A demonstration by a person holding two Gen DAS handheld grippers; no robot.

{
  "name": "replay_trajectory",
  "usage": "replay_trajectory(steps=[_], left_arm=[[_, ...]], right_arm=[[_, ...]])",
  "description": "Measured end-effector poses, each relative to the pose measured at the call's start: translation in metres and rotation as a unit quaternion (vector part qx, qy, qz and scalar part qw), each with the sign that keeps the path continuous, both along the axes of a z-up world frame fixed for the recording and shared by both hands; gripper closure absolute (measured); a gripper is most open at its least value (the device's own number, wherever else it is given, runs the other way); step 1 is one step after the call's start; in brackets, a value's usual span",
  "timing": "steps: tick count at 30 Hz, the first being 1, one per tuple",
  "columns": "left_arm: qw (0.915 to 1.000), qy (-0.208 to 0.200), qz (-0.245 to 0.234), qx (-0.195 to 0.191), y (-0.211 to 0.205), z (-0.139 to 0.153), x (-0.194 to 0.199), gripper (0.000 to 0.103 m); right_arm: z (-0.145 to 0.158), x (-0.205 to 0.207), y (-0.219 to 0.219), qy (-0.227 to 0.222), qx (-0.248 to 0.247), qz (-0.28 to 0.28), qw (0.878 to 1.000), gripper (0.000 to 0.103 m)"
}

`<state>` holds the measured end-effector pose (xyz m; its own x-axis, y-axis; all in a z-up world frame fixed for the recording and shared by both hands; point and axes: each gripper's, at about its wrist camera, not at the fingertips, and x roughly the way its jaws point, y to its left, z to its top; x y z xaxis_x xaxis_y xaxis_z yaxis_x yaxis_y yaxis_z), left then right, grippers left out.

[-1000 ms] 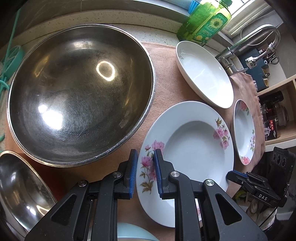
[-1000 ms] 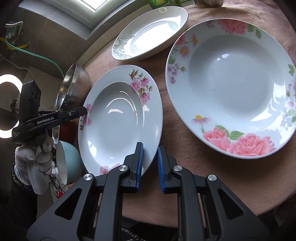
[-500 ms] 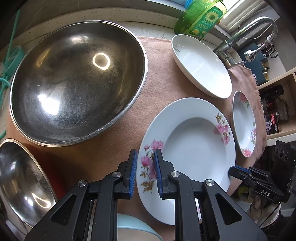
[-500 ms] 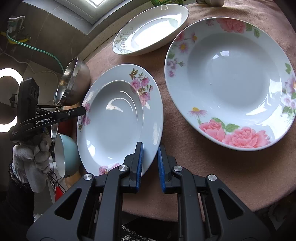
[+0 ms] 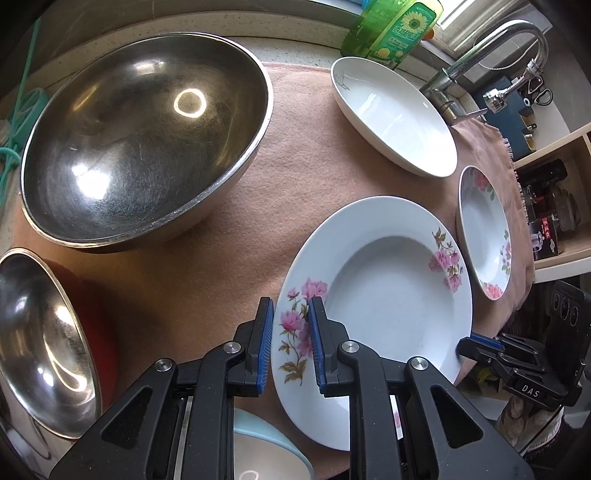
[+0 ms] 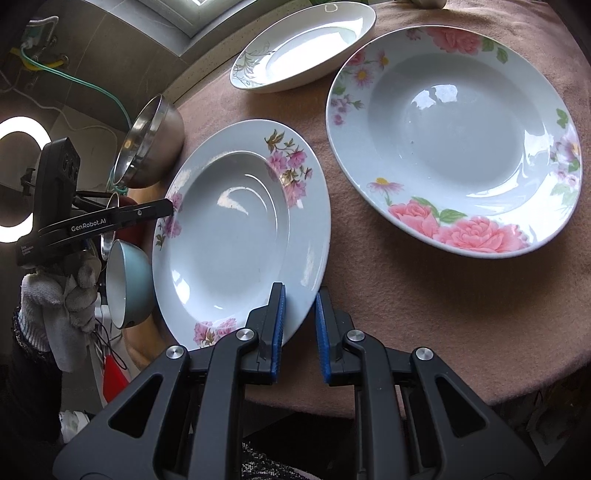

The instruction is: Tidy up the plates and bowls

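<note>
A white plate with pink flowers (image 5: 388,295) (image 6: 236,236) lies on the pink cloth between my two grippers. My left gripper (image 5: 290,325) straddles its left rim, and my right gripper (image 6: 298,314) straddles its opposite rim. Both stand at a narrow gap around the rim; I cannot tell whether the pads press on it. A larger rose-patterned plate (image 6: 454,140) (image 5: 484,236) lies beside it. A plain white oval dish (image 5: 395,114) (image 6: 303,48) sits further back.
A big steel bowl (image 5: 144,133) sits at the left of the cloth, a smaller steel bowl (image 5: 40,339) near the front left. A light blue bowl (image 5: 266,450) (image 6: 129,280) is below the plate's edge. A green bottle (image 5: 391,26) and tap (image 5: 491,48) stand behind.
The flowered plate has tilted slightly and shifted in both views. The left gripper has drawn back and up from the big steel bowl, with more of the small steel bowl showing.
</note>
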<state>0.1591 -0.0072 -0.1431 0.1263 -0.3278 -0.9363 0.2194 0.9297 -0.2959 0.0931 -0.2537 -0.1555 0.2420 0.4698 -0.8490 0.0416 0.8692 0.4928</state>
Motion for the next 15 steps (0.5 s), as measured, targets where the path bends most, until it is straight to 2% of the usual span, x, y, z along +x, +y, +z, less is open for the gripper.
replay_trajectory(steps=[15], left_arm=[[1.0000,-0.002,-0.004,0.004,-0.0060,0.0004,-0.0053,0.085]], right_arm=[[-0.0017,-0.0101,0.0023,0.006,0.001,0.013,1.000,0.086]])
